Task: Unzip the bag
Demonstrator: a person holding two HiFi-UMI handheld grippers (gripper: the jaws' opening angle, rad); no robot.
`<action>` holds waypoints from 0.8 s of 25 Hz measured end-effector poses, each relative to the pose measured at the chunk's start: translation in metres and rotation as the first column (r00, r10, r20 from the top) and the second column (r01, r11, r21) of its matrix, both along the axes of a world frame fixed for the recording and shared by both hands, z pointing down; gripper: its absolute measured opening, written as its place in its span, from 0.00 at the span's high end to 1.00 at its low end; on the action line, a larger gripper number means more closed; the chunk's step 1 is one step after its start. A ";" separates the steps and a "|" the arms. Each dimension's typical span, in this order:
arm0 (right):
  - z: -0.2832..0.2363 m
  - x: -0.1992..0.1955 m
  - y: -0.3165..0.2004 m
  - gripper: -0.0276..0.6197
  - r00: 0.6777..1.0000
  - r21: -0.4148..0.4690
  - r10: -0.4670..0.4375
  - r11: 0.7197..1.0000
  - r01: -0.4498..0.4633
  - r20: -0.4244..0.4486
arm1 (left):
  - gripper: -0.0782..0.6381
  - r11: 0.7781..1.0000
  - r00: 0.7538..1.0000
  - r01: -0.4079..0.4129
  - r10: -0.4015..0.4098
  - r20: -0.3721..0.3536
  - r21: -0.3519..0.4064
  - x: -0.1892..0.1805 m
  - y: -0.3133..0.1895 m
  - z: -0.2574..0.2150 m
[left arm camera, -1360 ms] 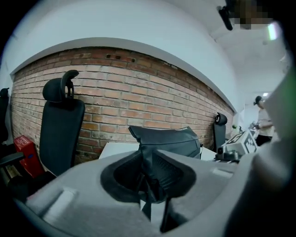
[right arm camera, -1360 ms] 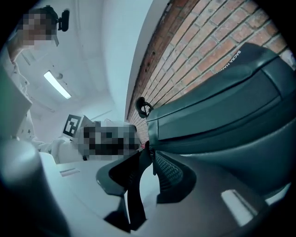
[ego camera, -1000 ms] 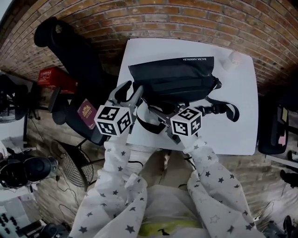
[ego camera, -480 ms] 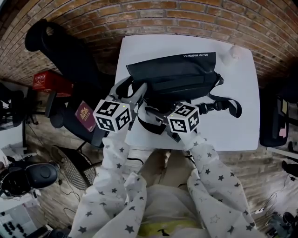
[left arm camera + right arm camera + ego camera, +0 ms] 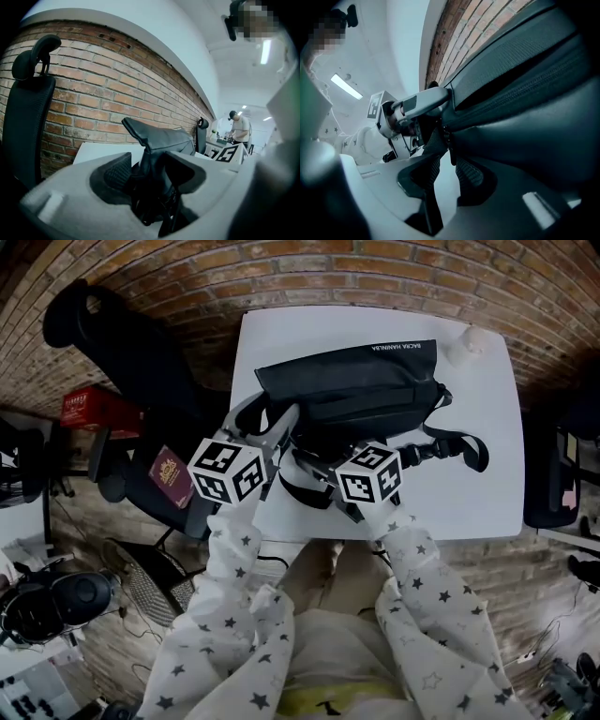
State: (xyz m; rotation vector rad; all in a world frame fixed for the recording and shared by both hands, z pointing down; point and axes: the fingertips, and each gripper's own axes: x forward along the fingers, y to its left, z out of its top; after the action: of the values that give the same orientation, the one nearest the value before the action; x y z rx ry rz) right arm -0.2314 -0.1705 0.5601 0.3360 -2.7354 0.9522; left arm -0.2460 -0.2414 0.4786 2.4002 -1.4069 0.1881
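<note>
Black bag (image 5: pixel 352 395) on a white worktop (image 5: pixel 469 484); left gripper (image 5: pixel 150 169), jaws just opened wide, straddles its end; right gripper (image 5: pixel 451 177), jaws parted but just narrowing, flanks the zip pull (image 5: pixel 451 149).

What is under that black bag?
The black bag rests on a white table. The patch directly beneath the bag is covered, so anything lying there cannot be seen.

Dim, bluish pics, strong fisheye at edges; ceiling strip light (image 5: pixel 266 50) glares.
</note>
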 end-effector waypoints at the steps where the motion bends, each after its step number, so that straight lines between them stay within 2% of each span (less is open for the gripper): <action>1: 0.001 0.001 -0.001 0.79 1.000 0.004 0.008 1.000 -0.008 -0.006 | 0.59 1.000 1.000 -0.003 0.003 0.000 0.001 0.002 0.000 0.000; 6: 0.004 0.006 -0.002 0.90 1.000 0.009 0.018 1.000 -0.017 -0.019 | 0.60 1.000 1.000 -0.009 0.009 -0.003 0.004 0.004 0.002 0.001; 9: 0.003 0.009 -0.001 0.92 1.000 0.021 0.012 1.000 -0.012 -0.015 | 0.60 1.000 1.000 -0.018 0.018 0.004 0.007 0.005 0.002 0.001; 20: -0.005 0.025 -0.001 0.93 0.999 0.061 0.030 0.998 -0.028 -0.030 | 0.65 0.999 0.999 -0.037 0.037 0.021 0.020 0.009 0.003 0.001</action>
State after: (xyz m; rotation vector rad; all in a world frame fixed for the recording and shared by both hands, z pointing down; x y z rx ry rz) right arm -0.2063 -0.1712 0.5547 0.3988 -2.7428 0.8654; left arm -0.2372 -0.2380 0.4796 2.4491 -1.3805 0.2101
